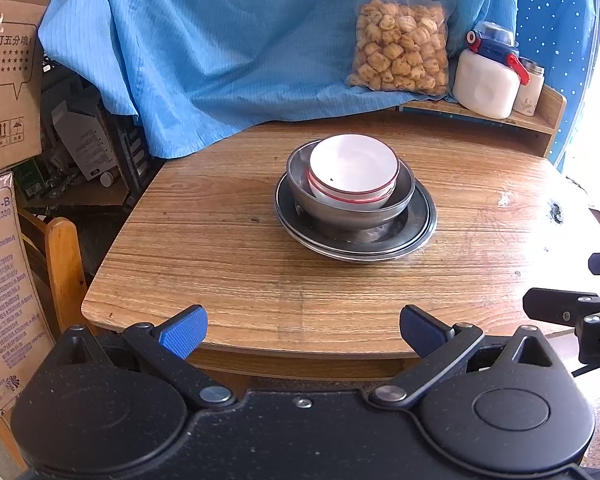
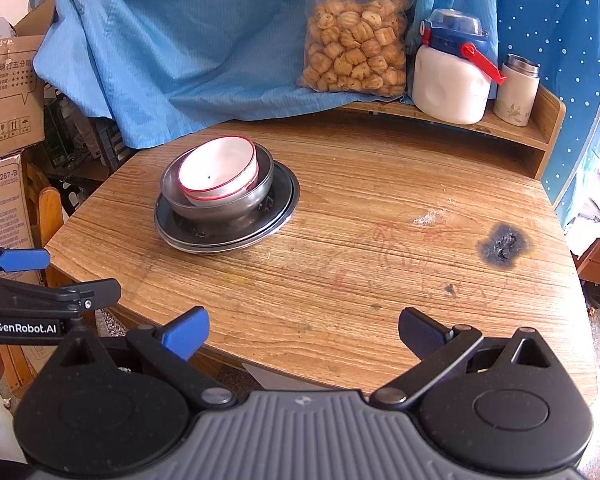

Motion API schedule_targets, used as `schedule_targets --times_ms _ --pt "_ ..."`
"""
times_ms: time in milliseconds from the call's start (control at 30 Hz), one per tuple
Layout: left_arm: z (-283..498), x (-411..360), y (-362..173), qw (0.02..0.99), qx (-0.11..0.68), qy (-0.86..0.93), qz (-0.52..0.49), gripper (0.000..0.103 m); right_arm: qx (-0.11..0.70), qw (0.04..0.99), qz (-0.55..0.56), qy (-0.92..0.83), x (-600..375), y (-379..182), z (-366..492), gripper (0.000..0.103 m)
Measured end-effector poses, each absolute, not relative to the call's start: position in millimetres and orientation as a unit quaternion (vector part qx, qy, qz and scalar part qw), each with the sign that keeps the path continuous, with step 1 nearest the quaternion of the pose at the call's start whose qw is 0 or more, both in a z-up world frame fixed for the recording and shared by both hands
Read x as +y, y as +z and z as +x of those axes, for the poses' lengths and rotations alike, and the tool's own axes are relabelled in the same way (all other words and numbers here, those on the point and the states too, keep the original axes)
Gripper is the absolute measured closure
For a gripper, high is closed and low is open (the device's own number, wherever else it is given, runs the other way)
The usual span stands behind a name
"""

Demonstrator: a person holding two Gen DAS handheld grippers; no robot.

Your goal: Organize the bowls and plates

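A stack stands on the wooden table (image 1: pixel 228 264): white bowls with red rims (image 1: pixel 354 168) nest in a steel bowl (image 1: pixel 300 188), which sits on stacked steel plates (image 1: pixel 420 224). The same stack shows in the right wrist view: white bowls (image 2: pixel 220 172), steel bowl (image 2: pixel 216 208), plates (image 2: pixel 284 200). My left gripper (image 1: pixel 303 330) is open and empty at the table's near edge, well short of the stack. My right gripper (image 2: pixel 304 330) is open and empty over the near edge, right of the stack. The left gripper (image 2: pixel 40 276) shows at the right wrist view's left side.
A blue cloth (image 1: pixel 220 52) hangs behind the table. A raised shelf (image 2: pixel 512 128) at the back right holds a bag of snacks (image 2: pixel 356 56), a white jug with a blue lid (image 2: pixel 452 80) and a small flask (image 2: pixel 516 92). Cardboard boxes (image 1: pixel 4 92) stand at the left. A burn mark (image 2: pixel 502 246) is on the table.
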State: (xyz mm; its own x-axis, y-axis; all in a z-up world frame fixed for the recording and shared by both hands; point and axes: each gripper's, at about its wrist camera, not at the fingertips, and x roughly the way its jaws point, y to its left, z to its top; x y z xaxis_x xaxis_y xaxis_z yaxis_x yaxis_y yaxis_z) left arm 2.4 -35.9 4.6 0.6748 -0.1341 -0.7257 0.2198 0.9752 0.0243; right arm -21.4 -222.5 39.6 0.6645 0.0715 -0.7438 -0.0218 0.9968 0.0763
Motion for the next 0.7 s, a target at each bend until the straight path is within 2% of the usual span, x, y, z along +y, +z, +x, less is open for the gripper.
schedule_targets --times_ms 700 --pt "9.1 -37.4 -0.3 0.91 0.399 -0.103 0.05 0.001 0.416 0.908 0.033 0.026 -224.7 36.9 -13.8 0.0"
